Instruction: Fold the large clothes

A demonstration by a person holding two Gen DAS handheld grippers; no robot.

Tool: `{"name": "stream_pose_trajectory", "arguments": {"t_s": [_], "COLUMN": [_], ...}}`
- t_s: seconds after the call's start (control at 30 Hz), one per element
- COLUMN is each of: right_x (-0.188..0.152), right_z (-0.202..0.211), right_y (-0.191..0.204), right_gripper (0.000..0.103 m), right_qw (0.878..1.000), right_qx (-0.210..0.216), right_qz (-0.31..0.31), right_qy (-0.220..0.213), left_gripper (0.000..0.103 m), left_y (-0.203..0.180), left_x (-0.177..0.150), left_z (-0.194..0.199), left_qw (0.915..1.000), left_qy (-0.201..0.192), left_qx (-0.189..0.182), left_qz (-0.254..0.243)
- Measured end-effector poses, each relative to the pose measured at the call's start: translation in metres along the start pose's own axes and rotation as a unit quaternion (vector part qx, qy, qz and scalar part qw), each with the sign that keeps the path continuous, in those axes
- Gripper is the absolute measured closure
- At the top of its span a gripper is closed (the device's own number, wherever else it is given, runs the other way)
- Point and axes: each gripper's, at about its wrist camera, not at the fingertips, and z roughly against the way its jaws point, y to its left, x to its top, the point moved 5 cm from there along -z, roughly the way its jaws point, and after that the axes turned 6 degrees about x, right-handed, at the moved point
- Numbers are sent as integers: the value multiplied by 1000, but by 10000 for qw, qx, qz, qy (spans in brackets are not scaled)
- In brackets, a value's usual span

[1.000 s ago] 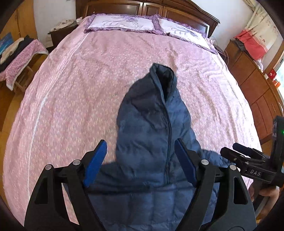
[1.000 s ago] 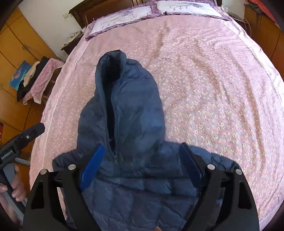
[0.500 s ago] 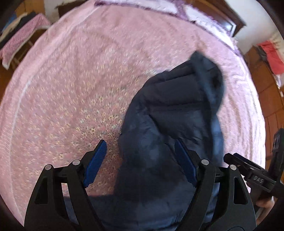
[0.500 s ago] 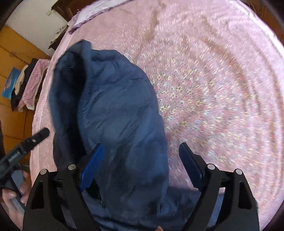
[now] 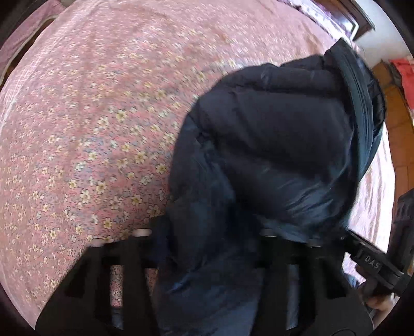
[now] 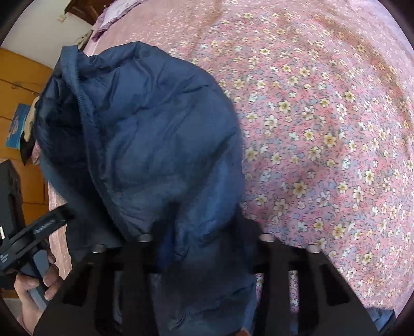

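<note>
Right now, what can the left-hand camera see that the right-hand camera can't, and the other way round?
Only the left wrist view shows a dark wooden headboard and red cloth at far right. Only the right wrist view shows an orange wooden cabinet and a hand gripping the other tool. Both share the blue puffer jacket bunched between the fingers, on the pink floral bedspread.

Pink floral bedspread [image 6: 323, 116] fills view; orange wooden cabinet [image 6: 23, 85] left; white wall [image 6: 38, 28].
</note>
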Motion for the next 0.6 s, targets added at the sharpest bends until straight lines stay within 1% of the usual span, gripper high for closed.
{"name": "stream_pose_trajectory", "arguments": {"t_s": [0.03, 0.07, 0.13, 0.2, 0.27, 0.37, 0.4, 0.5, 0.6], "right_x": [-1, -3, -6, -9, -15, -29, -34, -57, -84], "right_z": [1, 5, 15, 31, 50, 86, 97, 133, 163], "right_y": [3, 7, 14, 20, 26, 43, 49, 64, 74], "right_gripper": [82, 89, 95, 97, 97, 97, 97, 97, 97], "right_qw": [9999, 9996, 9987, 9974, 9958, 9909, 9893, 9829, 9776], "right_qx": [13, 16, 97, 230, 386, 486, 509, 588, 603], "right_qz": [104, 261, 462, 583, 658, 1012, 1112, 1422, 1646], "right_qy": [-37, -98, -206, -355, -507, -736, -796, -1014, -1166], "left_gripper": [93, 94, 97, 98, 98, 98, 98, 98, 98], "left_y": [-4, -7, -13, -16, -15, -13, -13, -12, -7], "left_x": [0, -1, -3, -4, -8, -17, -24, -43, -74], "left_z": [1, 3, 15, 31, 57, 95, 111, 143, 180], "left_qw": [9999, 9996, 9983, 9971, 9960, 9927, 9906, 9864, 9810], "left_qy": [-7, -33, -182, -363, -575, -926, -1070, -1324, -1562], "left_qx": [2, 44, 120, 66, -107, -313, -355, -447, -518], "left_qz": [-137, -262, -532, -671, -675, -707, -773, -868, -1029]}}
